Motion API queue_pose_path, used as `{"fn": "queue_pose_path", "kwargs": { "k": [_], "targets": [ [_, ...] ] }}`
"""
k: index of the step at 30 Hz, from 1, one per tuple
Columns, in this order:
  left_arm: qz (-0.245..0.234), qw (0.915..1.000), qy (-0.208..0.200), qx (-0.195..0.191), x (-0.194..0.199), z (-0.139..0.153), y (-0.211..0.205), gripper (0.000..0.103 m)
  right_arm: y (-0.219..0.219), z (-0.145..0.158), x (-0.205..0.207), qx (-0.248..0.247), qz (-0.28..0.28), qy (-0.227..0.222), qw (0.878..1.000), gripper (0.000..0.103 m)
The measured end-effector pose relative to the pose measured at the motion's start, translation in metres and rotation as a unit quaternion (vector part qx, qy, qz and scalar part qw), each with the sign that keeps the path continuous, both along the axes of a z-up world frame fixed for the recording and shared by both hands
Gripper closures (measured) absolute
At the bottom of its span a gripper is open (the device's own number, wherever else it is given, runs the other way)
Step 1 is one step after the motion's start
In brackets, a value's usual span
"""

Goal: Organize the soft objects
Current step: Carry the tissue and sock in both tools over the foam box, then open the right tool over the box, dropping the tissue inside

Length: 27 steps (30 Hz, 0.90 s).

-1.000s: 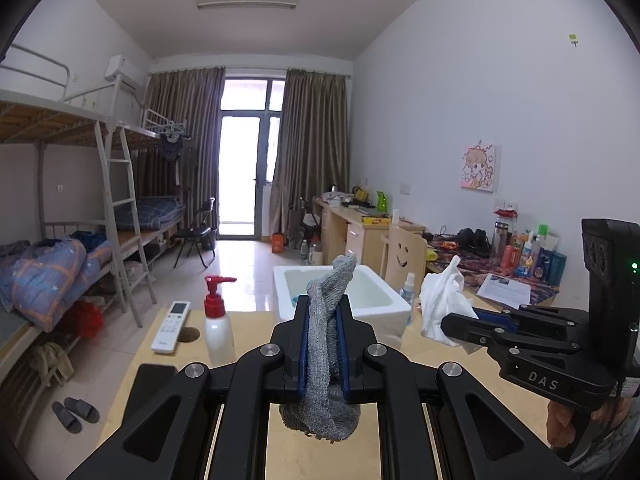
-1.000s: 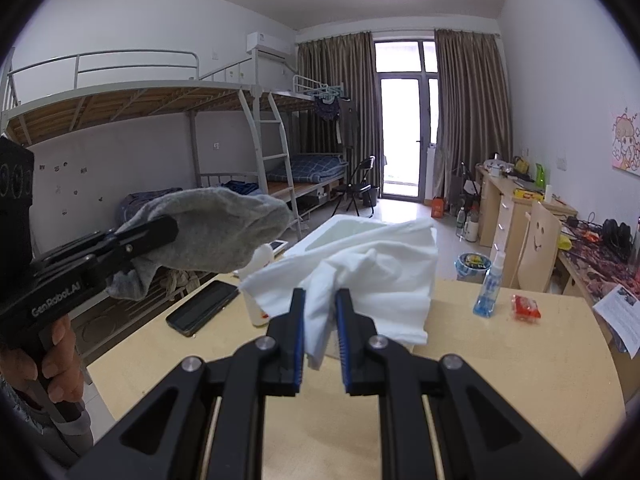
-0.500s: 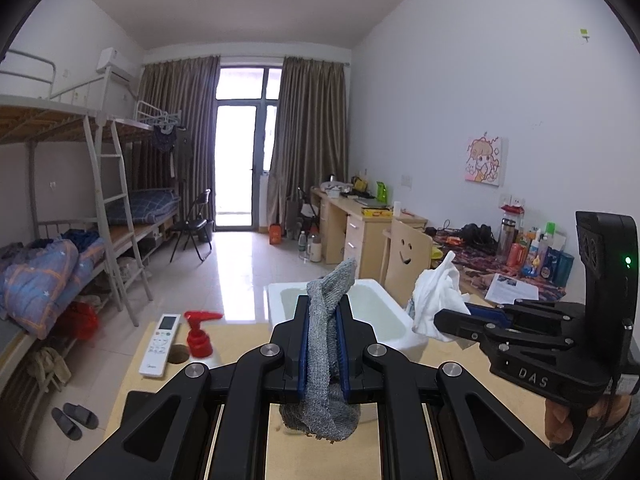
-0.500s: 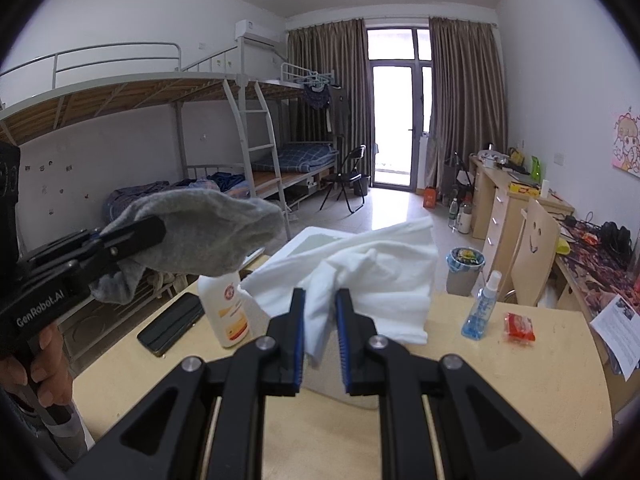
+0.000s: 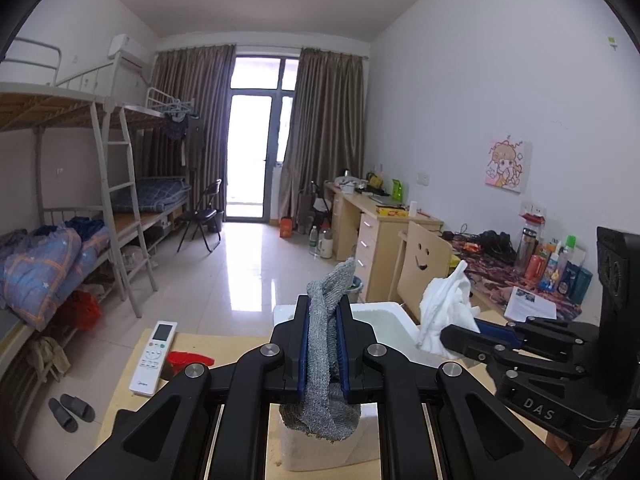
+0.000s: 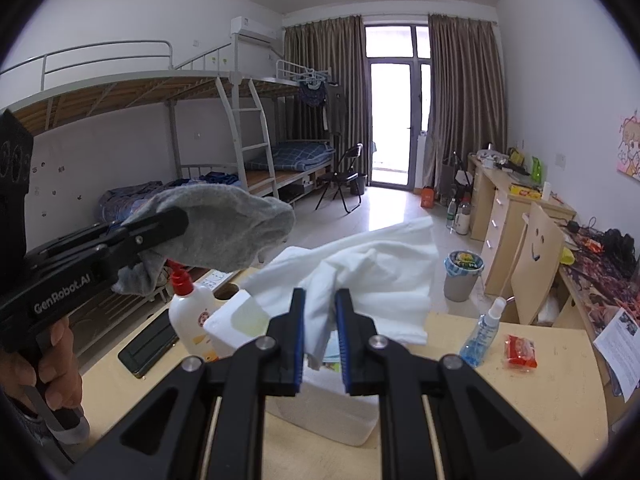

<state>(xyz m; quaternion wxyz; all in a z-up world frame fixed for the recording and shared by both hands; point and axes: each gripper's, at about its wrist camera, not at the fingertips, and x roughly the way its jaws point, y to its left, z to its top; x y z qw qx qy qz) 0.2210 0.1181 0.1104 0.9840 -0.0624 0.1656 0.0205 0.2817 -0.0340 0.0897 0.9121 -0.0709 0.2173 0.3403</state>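
Note:
My left gripper (image 5: 323, 312) is shut on a grey knitted sock (image 5: 326, 360), which hangs between its blue pads over the near edge of a white foam box (image 5: 394, 330). The same sock (image 6: 224, 236) shows at the left of the right wrist view, held in that gripper (image 6: 180, 220) by a hand. A crumpled white cloth (image 6: 360, 276) is pinched in my right gripper (image 6: 320, 300), above the foam box (image 6: 236, 320). In the left wrist view this cloth (image 5: 446, 312) hangs at the box's right side from the right gripper (image 5: 452, 334).
On the wooden table (image 6: 520, 392) stand a red-capped white pump bottle (image 6: 192, 316), a black phone (image 6: 148, 344), a small blue spray bottle (image 6: 482, 332) and a red packet (image 6: 520, 352). A white remote (image 5: 154, 356) lies at the table's far left. Beyond are bunk beds, desks and a chair.
Both grippers have moved forward over the table with their cloths still held; the foam box now lies right beneath them and the pump bottle has slid mostly behind the left gripper.

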Motion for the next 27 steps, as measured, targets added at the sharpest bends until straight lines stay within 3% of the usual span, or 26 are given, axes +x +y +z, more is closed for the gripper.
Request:
{"fn": "queue_pose_path", "kwargs": {
  "k": [8, 16, 19, 21, 24, 27],
  "targets": [
    [0.026, 0.9992, -0.003, 0.032, 0.011, -0.003, -0.003, 0.091, 0.020, -0.016, 0.030, -0.001, 0.025, 0.025, 0.999, 0.085],
    [0.030, 0.9990, 0.008, 0.033, 0.018, -0.007, 0.001, 0.091, 0.027, -0.032, 0.044, 0.000, 0.047, 0.059, 0.997, 0.085],
    [0.027, 0.9990, 0.004, 0.035, 0.019, -0.005, -0.001, 0.091, 0.026, -0.028, 0.046, -0.001, 0.051, 0.058, 0.997, 0.070],
    [0.024, 0.9991, 0.004, 0.035, 0.020, -0.004, -0.001, 0.091, 0.025, -0.027, 0.047, 0.003, 0.049, 0.052, 0.997, 0.043],
    [0.025, 0.9990, 0.004, 0.036, 0.020, -0.004, 0.000, 0.091, 0.021, -0.027, 0.049, 0.007, 0.026, 0.046, 0.999, 0.039],
    [0.024, 0.9991, 0.005, 0.035, 0.021, -0.005, -0.001, 0.091, 0.018, -0.026, 0.056, 0.021, 0.025, 0.065, 0.997, 0.025]
  ]
}}
